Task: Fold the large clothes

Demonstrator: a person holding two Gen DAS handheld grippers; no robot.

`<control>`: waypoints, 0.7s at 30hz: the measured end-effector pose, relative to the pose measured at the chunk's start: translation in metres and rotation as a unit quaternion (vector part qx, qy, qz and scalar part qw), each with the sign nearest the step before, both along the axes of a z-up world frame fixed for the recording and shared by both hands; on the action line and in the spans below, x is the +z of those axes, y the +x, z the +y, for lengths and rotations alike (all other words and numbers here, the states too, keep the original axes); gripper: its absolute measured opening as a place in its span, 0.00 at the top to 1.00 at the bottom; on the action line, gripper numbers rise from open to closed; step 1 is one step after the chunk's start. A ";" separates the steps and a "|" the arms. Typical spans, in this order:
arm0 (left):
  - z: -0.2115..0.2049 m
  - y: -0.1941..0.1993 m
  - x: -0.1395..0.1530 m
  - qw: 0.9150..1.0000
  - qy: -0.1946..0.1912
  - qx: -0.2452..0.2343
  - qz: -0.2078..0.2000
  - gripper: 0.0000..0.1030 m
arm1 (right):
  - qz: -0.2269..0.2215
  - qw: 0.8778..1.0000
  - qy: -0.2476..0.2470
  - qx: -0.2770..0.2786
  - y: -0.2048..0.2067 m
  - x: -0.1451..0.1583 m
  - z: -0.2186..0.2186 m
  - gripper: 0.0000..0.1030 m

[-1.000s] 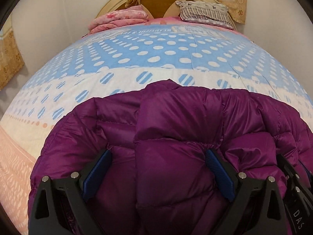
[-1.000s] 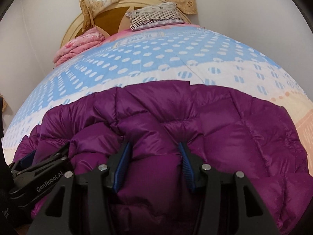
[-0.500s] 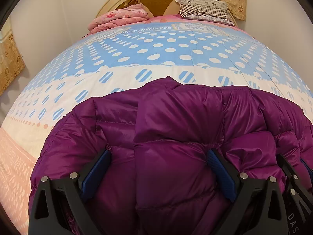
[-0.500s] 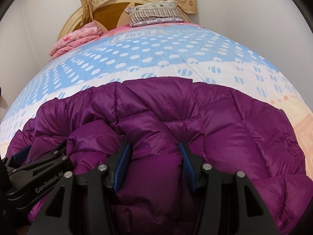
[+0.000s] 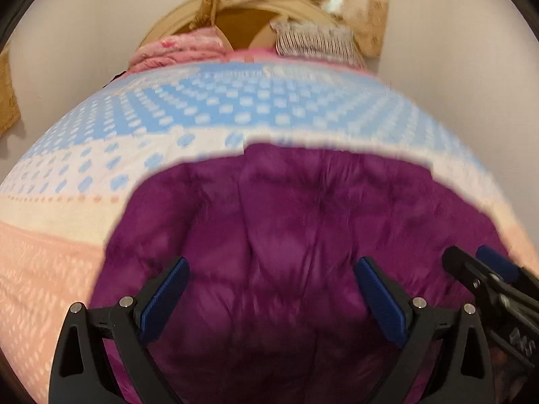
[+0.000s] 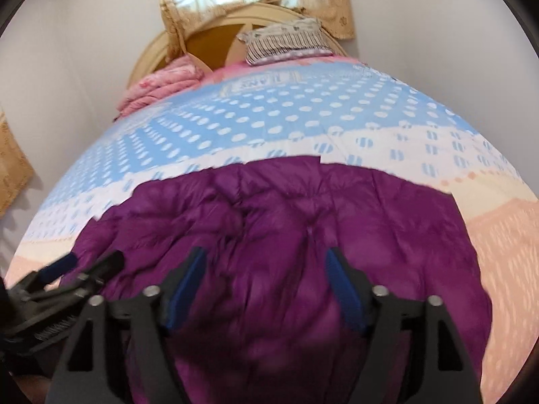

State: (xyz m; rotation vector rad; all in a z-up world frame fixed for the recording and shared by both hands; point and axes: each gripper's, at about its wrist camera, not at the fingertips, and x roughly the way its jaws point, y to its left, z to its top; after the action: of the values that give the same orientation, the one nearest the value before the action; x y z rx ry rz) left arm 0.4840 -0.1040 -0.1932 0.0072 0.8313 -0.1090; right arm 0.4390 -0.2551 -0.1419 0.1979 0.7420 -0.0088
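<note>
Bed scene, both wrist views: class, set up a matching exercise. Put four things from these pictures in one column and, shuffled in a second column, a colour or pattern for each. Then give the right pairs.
Column one:
1. puffer jacket
2. folded blanket by the headboard
3. pillow
4. gripper pads

Column two:
A. dark stripes on a pale ground
B. purple
C. blue
D. pink

Pairs: 1-B, 2-D, 3-A, 4-C
</note>
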 end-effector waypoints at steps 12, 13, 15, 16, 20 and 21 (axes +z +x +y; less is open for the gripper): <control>-0.007 0.014 -0.027 0.999 0.016 0.013 0.027 0.01 | 0.047 0.998 -0.045 0.012 0.012 -0.042 0.012 0.21; -0.006 0.014 -0.027 0.999 0.017 0.013 0.027 0.01 | 0.047 0.998 -0.045 0.012 0.011 -0.042 0.012 0.21; -0.007 0.015 -0.028 0.999 0.018 0.014 0.028 0.01 | 0.048 0.998 -0.046 0.015 0.011 -0.042 0.013 0.21; -0.006 0.015 -0.028 0.999 0.018 0.014 0.029 0.01 | 0.049 0.998 -0.046 0.015 0.010 -0.042 0.013 0.21; 0.003 0.011 -0.007 0.998 0.026 0.011 0.056 0.01 | 0.065 0.996 -0.050 0.030 0.009 -0.028 0.011 0.23; 0.011 0.000 0.007 0.999 0.018 0.015 0.048 0.01 | 0.059 0.997 -0.041 0.025 0.005 -0.017 0.006 0.23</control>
State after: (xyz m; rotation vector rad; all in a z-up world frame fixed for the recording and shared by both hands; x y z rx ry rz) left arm 0.4841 -0.0933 -0.1857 0.0229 0.9296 -0.0669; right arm 0.4437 -0.2493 -0.1593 0.1012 0.8626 -0.0023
